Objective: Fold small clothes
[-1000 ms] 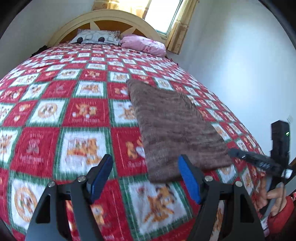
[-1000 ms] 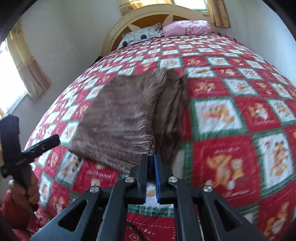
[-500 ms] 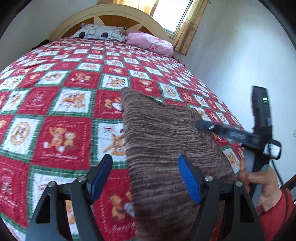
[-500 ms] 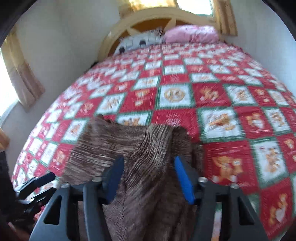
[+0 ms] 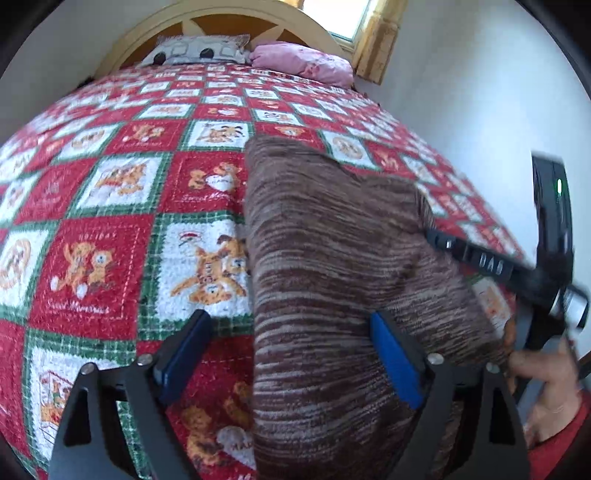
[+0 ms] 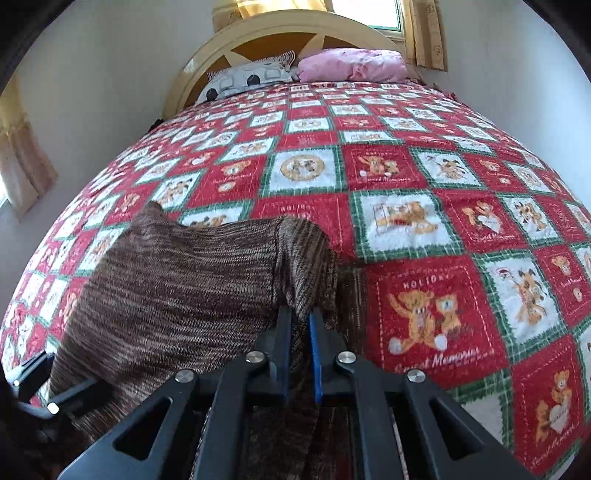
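Left wrist view. Brown striped knit garment (image 5: 332, 280) lies on the patchwork bedspread (image 5: 110, 229), right of centre and reaching from the near edge toward the middle of the bed; its right portion appears raised off the spread. The left gripper (image 5: 291, 354) stands spread wide, its blue pads on either side of the near left part of the knit, the right pad against the cloth and the left pad over the bedspread; nothing is pinched. The right hand (image 5: 546, 373) and its tool show at the right edge, blurred. A grey patterned pillow (image 5: 199, 50) and a pink pillow (image 5: 303, 62) rest far off against the headboard (image 5: 229, 14).

Right wrist view. The right gripper (image 6: 300, 332) is pressed together on a fold of the garment (image 6: 177, 295), pinching the knit near its right near corner; the cloth drapes from the pinch and bunches in a ridge at the grip. The garment sits at near left in this view, on the bedspread (image 6: 443, 221); its far edge is uneven, one corner peaking at far left.

Step in hand, by judgement: one edge is gripped at the start of a fold, the opposite edge not yet taken. The next move calls for the left gripper to close on the near left edge, so both corners travel together and the fold lands square.
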The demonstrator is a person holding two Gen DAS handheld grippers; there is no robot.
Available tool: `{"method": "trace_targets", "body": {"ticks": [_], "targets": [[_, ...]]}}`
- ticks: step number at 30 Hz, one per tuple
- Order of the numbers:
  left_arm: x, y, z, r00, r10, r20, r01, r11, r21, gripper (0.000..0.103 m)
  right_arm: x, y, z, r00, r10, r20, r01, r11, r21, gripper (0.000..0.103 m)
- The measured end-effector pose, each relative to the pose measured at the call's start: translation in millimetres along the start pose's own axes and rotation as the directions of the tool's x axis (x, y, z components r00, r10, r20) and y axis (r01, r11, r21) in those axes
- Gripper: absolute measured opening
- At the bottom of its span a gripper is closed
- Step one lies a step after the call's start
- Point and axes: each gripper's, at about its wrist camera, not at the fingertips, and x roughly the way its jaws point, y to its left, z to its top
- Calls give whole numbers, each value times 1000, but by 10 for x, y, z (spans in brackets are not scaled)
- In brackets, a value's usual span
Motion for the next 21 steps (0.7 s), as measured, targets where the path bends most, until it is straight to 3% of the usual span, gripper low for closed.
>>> {"method": "trace_targets", "body": {"ticks": [3, 4, 6, 9, 12, 15, 18, 21], "targets": [[30, -59, -1, 999, 41, -13, -40, 999, 35, 100, -8, -185, 63, 995, 97, -17, -96, 992, 82, 12], [16, -38, -1, 999, 41, -15, -40, 999, 28, 101, -58, -245, 73, 994, 112, -12, -109, 987, 120, 18], [-55, 37, -35, 999, 36, -29, -36, 999, 12, 101, -375, -341, 11, 996, 49, 72, -62, 979, 194, 27], [-253, 117, -128, 997, 73, -13, -74, 997, -19, 101, -859, -186, -190, 984, 34, 176, -52, 993, 101, 27], [-356, 72, -208, 997, 73, 15, -73, 997, -20, 101, -1000, 173, -386, 986, 100, 136, -96, 995, -36, 27], [-314, -54, -270, 996, 87, 16, -88, 996, 32, 101, -949, 554, -538, 991, 98, 95, -82, 983, -164, 27], [-314, -50, -322, 995, 96, 41, -97, 995, 28, 102, -733, 621, -685, 995, 97, 11, -94, 983, -157, 27], [-235, 35, -299, 998, 60, 1, -60, 998, -12, 103, -682, 482, -808, 992, 128, 17, -125, 985, -117, 27]]}}
